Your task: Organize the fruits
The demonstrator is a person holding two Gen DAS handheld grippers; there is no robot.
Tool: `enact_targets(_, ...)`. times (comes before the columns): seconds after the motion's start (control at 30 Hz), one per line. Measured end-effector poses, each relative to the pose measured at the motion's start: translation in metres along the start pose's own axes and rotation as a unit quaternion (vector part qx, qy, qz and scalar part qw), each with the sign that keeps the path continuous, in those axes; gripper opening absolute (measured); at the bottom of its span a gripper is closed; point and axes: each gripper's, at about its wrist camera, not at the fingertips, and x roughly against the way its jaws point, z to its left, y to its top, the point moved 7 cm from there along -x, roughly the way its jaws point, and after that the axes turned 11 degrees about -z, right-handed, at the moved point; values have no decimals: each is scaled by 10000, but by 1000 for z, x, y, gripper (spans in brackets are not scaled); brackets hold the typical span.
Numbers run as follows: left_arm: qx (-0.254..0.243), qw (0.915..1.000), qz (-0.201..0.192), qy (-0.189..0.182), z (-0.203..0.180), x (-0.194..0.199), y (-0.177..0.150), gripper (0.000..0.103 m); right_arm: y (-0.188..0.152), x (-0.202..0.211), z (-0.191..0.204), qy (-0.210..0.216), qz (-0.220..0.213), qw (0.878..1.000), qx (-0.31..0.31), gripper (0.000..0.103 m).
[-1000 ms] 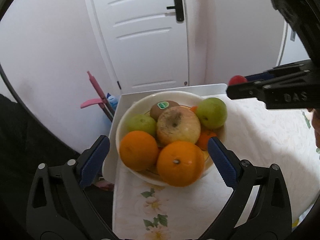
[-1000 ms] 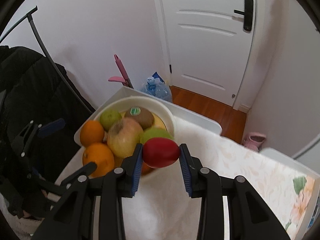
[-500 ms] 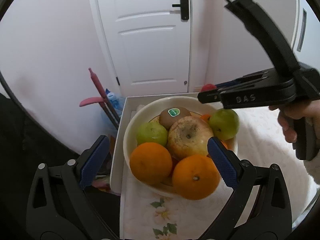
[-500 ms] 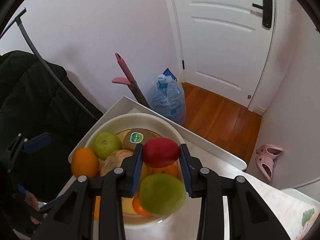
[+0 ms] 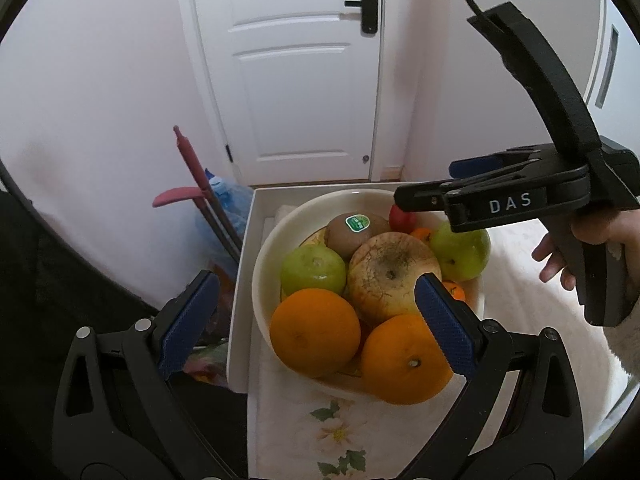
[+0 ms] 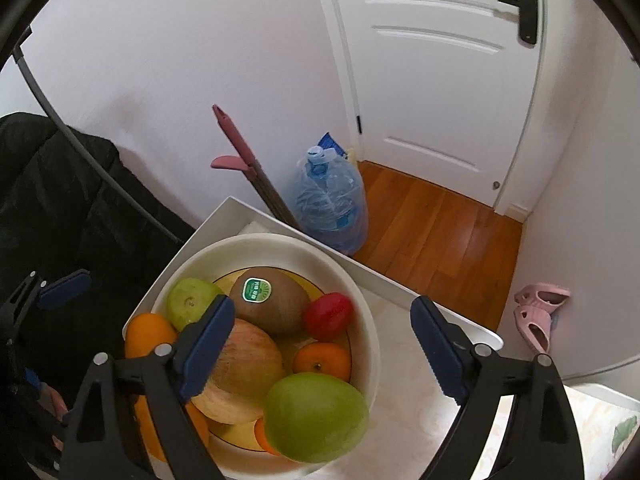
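A white bowl [image 6: 362, 372] [image 5: 260, 276] on the table holds a kiwi [image 6: 269, 300] with a green sticker, a large apple [image 6: 244, 368], green fruits [image 6: 316, 416], oranges [image 5: 316, 330] and a small red fruit [image 6: 329, 316], which lies loose at the bowl's far side; the left wrist view shows it too [image 5: 401, 219]. My right gripper [image 6: 322, 348] is open and empty just above the bowl. It shows from the side in the left wrist view [image 5: 424, 196]. My left gripper [image 5: 316, 320] is open and empty, near the bowl's front.
The bowl sits at the corner of a white table [image 6: 400, 284] with a floral cloth [image 5: 340, 432]. Beyond the edge stand a water jug [image 6: 332, 208], a pink-handled mop [image 6: 248, 160], a white door [image 6: 432, 80] and pink slippers [image 6: 536, 316]. A dark coat [image 6: 60, 208] hangs left.
My right gripper carried the red fruit over the bowl, then opened and let it go; the fruit now lies in the bowl beside the kiwi. The left gripper stayed open.
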Motion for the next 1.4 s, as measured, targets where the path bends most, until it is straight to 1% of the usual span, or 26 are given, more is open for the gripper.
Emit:
enact_targets(0.2,-99,9999,-92,-76,0,7,6,103,-4,14,0,-233,-103,9996,-106,87)
enact_targets(0.4,-181,9994,-274,-66,-4,28,21,103,-3,45,4,-377,-300,9986,-227,87)
enact_targets(0.47,-180,9992,-341,-46,-7,37,27,103,-2,60,5,-444,-370,9981,-230,87)
enact_targets(0.57,-173,9982,-578,64,-15,61,41,103,-1,84,8,-505,-454,9974,-221,87)
enact_targets(0.77,-68,9962,-865,110,-36,108,62,103,0,159,16,-654,-798,9945,-192,87)
enact_targets(0.83,1,9954,-950,99,-47,127,66,103,-6,191,16,-817,-931,9922,-167,87)
enact_targets(0.97,27,9937,-1117,56,-71,159,71,103,-21,242,10,-1138,-1086,9873,-228,87)
enact_targets(1.03,8,9931,-1172,52,-80,171,72,103,-31,263,7,-1276,-1147,9846,-322,88)
enact_targets(1.13,49,9923,-1234,32,-93,188,68,103,-49,295,2,-1640,-1234,9779,-402,88)
enact_targets(1.23,94,9918,-1274,39,-104,200,61,103,-63,314,-2,-1877,-1296,9723,-508,88)
enact_targets(1.27,108,9916,-1286,34,-107,202,58,103,-69,323,-5,-1998,-1351,9688,-562,89)
enact_targets(1.3,130,9916,-1284,-1,-111,204,56,103,-73,328,-8,-2072,-1384,9665,-609,94)
enact_targets(1.33,161,9917,-1277,-66,-115,206,53,103,-77,332,-10,-2133,-1420,9643,-665,103)
enact_targets(1.4,161,9918,-1268,-89,-119,208,49,103,-84,339,-13,-2227,-1484,9606,-754,103)
